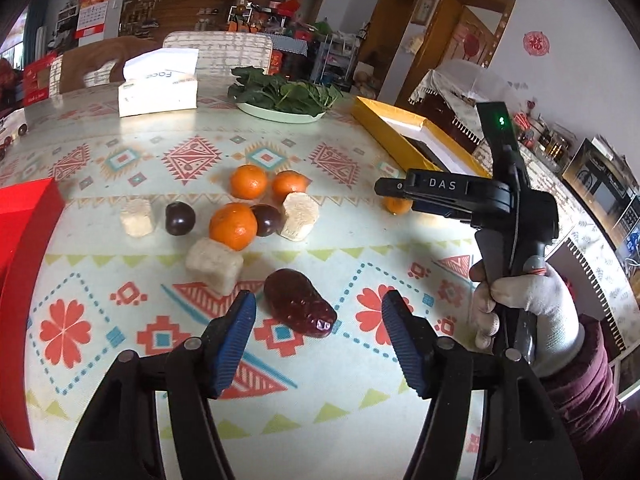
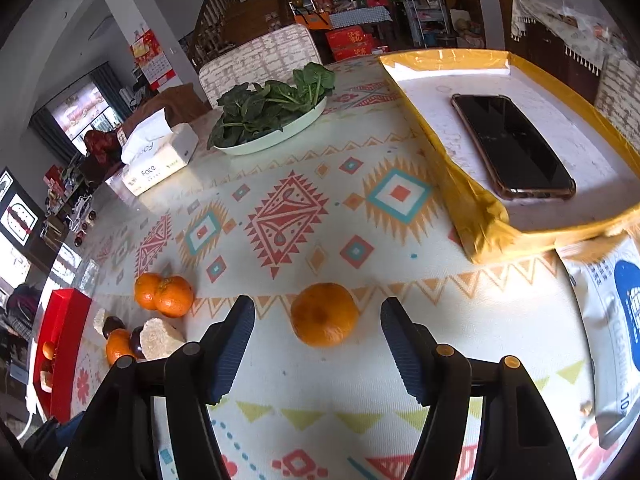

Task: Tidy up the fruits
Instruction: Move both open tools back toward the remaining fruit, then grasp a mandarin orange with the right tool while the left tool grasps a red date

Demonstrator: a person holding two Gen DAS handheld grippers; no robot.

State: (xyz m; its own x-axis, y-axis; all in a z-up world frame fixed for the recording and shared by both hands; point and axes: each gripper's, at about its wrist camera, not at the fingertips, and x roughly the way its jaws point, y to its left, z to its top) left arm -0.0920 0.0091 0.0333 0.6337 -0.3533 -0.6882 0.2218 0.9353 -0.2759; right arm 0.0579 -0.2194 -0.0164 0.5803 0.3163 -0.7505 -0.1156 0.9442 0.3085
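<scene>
The left gripper point(image 1: 318, 330) stands wide, holding nothing, over the patterned table point(image 1: 320, 152), with a dark red sweet potato point(image 1: 298, 302) lying just ahead between its blue pads. Only the left wrist view shows that cluster in full: three mandarins point(image 1: 233, 226), two dark plums point(image 1: 180, 218) and three pale cut chunks point(image 1: 214, 266), plus a gloved hand point(image 1: 532, 308) gripping the right tool. The right gripper point(image 2: 318, 346) also stands wide and empty, a lone mandarin point(image 2: 324, 314) between its fingers but untouched. Only its view shows the phone point(image 2: 514, 148) in the yellow-edged box point(image 2: 476, 204) at the table's far right edge, and fruit inside the red box point(image 2: 60, 340).
</scene>
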